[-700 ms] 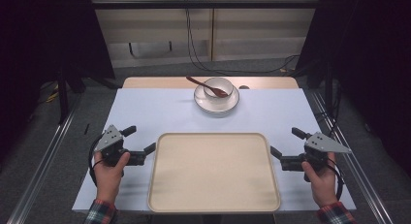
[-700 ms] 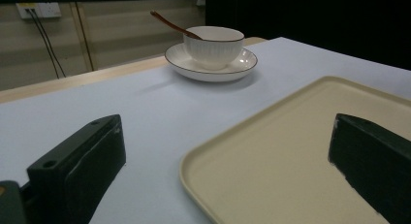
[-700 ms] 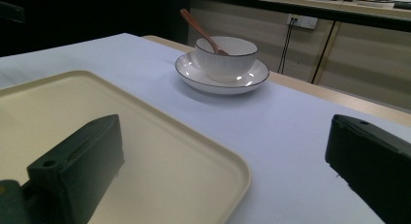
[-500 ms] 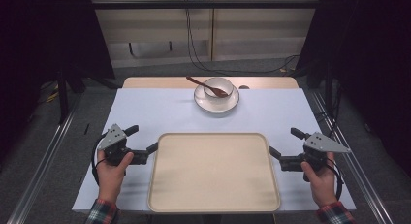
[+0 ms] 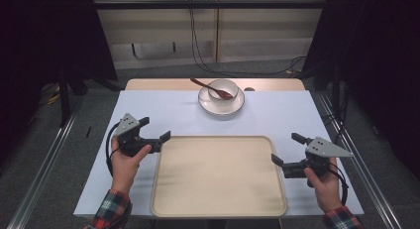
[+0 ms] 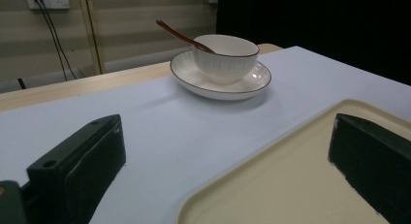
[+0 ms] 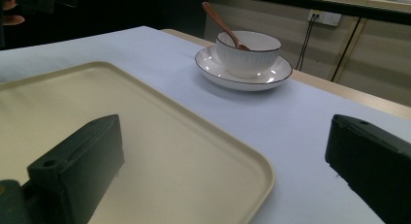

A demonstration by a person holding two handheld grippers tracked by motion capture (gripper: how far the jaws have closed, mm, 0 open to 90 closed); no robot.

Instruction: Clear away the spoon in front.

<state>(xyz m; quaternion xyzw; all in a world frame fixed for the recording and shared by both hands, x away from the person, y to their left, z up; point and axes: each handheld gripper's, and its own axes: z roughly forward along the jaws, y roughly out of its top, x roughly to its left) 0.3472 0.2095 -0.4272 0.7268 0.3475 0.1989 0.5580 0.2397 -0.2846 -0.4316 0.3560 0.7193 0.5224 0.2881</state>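
Both claws are spread wide with nothing pinched. The left claw (image 5: 156,130) sits right at the far-left corner of the tray (image 5: 218,209), one jaw over the rim and the other out over the bare tabletop (image 5: 163,110). The right claw (image 5: 286,148) hangs just off the tray's right edge, pointed inward. Ahead of both, well apart, the bowl (image 5: 223,88) sits in its saucer (image 5: 210,106) with a wooden spoon (image 5: 208,87) leaning out toward the left claw's side.

Biggest risk, as far as one can judge: if the two claws bite the tray rim unevenly, the tray tilts or slips. And if they go for the bowl instead, that sticking-out spoon handle is easy to bump, which could tip it out.
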